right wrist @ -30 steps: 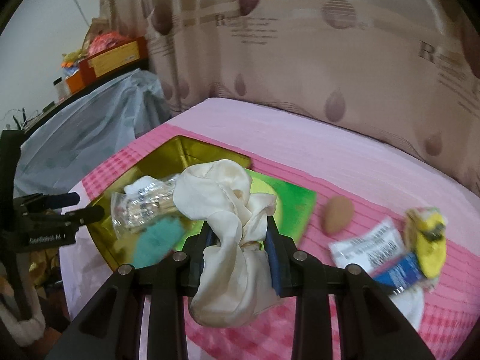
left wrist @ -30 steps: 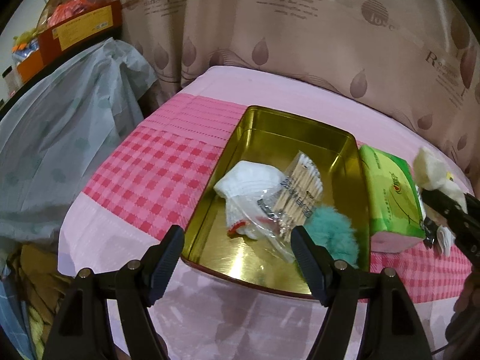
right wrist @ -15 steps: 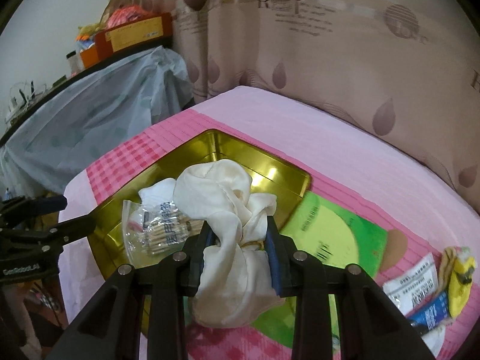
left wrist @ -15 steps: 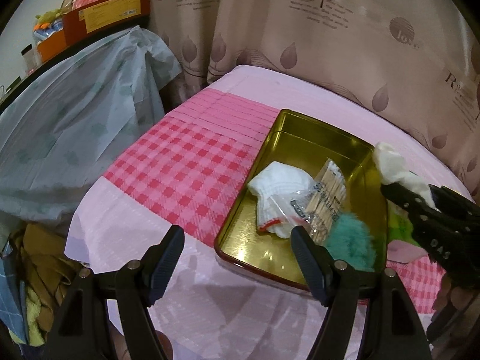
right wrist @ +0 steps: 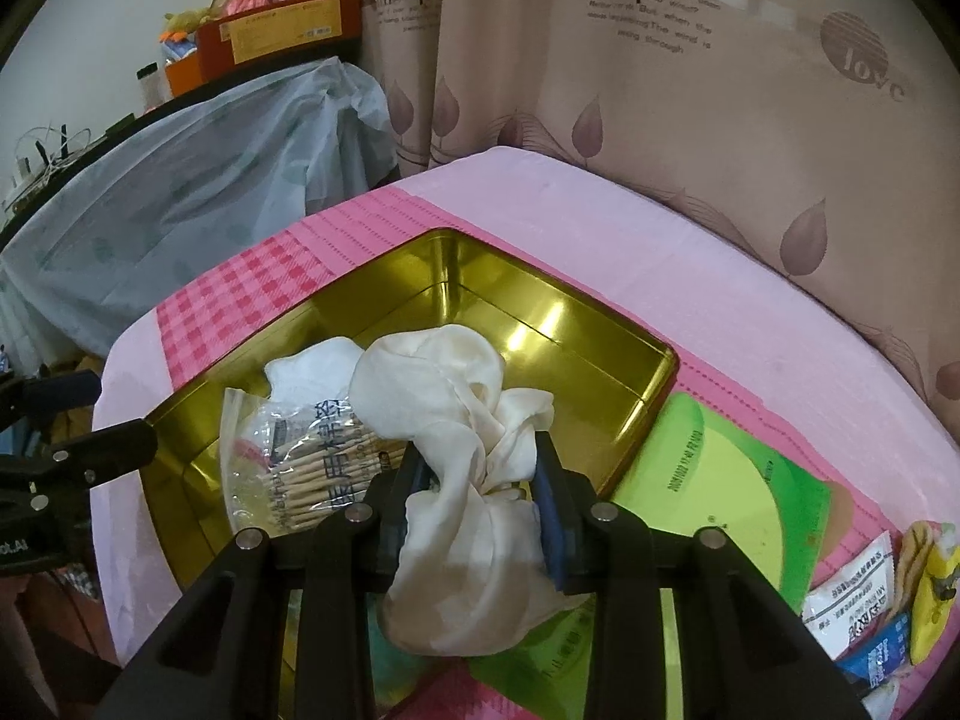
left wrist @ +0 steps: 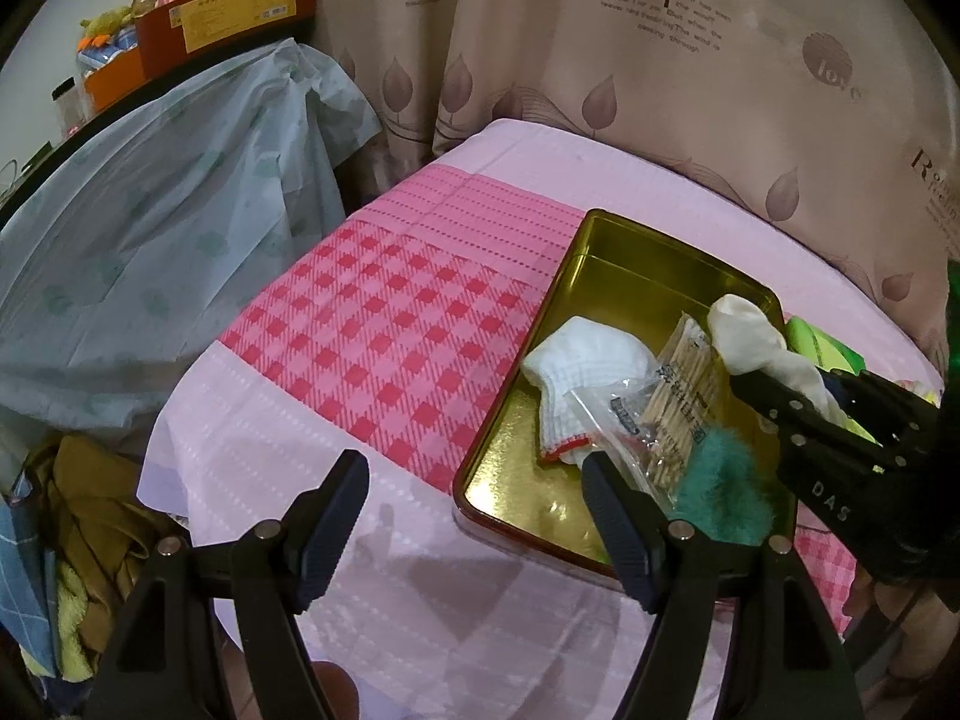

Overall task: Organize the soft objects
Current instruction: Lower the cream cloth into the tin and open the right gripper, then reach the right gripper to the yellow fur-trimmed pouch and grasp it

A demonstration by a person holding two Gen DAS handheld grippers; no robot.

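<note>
Because the cream cloth is limp and light, the right claw, its jaws just loosening, pinches its bunched middle over the gold tin; the left claw stands wide and empty.

Gold tin: far half of floor bare, open from above. Near half occupied: white sock at 9 o'clock, cotton-swab bag centre, teal pompom at 5 o'clock. Green tissue pack abuts the tin at 3 o'clock. Checked bench at 9 o'clock: unobstructed. Curtain bounds 12 o'clock.
</note>
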